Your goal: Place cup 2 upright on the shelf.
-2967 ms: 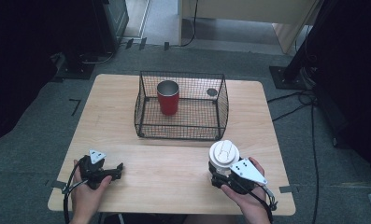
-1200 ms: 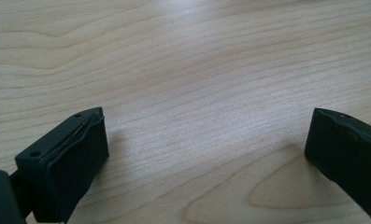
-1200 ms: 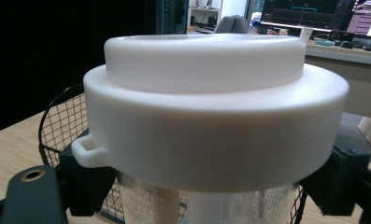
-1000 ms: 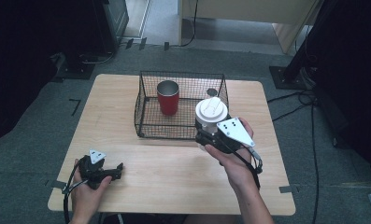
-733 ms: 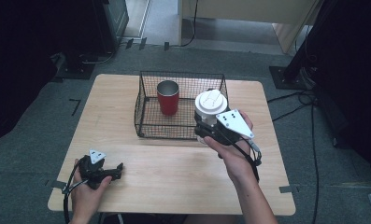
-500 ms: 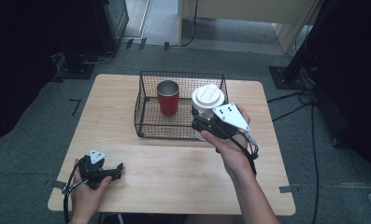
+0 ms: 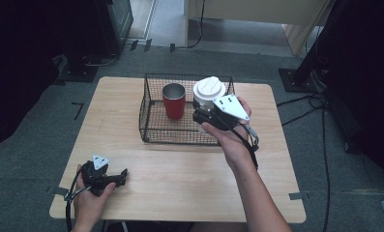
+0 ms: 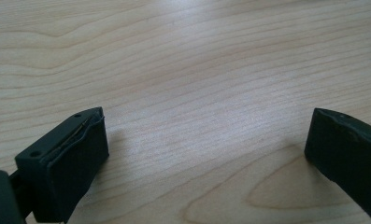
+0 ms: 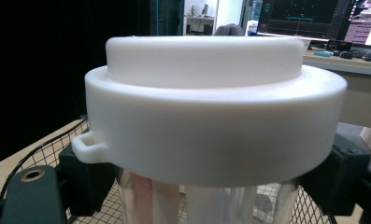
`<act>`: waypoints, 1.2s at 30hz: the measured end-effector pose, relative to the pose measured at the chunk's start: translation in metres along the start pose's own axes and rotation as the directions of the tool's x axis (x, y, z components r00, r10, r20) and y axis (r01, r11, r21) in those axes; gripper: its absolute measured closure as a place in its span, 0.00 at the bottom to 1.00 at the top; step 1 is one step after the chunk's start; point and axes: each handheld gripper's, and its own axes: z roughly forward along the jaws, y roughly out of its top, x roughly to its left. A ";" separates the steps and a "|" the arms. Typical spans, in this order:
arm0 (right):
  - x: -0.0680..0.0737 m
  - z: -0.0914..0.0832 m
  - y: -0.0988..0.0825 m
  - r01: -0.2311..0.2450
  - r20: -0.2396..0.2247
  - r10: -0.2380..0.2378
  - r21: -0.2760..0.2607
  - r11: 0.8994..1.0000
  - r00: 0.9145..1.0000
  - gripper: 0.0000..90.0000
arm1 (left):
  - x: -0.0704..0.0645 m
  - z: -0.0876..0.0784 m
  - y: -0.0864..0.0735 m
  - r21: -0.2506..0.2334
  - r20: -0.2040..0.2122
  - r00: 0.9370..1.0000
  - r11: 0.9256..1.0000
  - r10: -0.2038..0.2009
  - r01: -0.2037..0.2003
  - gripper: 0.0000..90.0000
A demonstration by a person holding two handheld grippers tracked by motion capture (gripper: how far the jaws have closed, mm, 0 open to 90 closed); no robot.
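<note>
lidded cup (image 7: 209, 92) now over basket (image 7: 151, 130)

The bench (image 7: 180, 164) is evenly and brightly lit from above, with dark surroundings; shadows are soft. In the right gripper view the near white lid (image 9: 216, 121) looks slightly soft.

From above, the white-lidded tumbler (image 7: 209, 91) hides the wire basket's (image 7: 153, 111) far right corner, and its body is masked by the right tongs (image 7: 202, 117). In the right gripper view its steel wall runs off the bottom edge. The left gripper view crops both jaws of the left tongs (image 8: 206, 154).
</note>
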 end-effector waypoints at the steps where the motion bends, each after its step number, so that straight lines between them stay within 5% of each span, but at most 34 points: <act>1: 0.000 0.000 0.000 0.000 0.000 0.000 0.000 1.000 1.000 0.18 | 0.000 0.000 0.000 0.000 0.000 1.000 1.000 0.000 0.000 0.00; 13: -0.011 0.037 -0.009 -0.032 0.051 0.030 0.039 0.999 0.998 0.18 | 0.000 0.000 0.000 0.000 0.000 1.000 1.000 0.000 0.000 0.00; 36: -0.009 0.082 -0.034 -0.035 0.066 0.029 0.093 0.995 0.997 0.18 | 0.000 0.000 0.000 0.000 0.000 1.000 1.000 0.000 0.000 0.00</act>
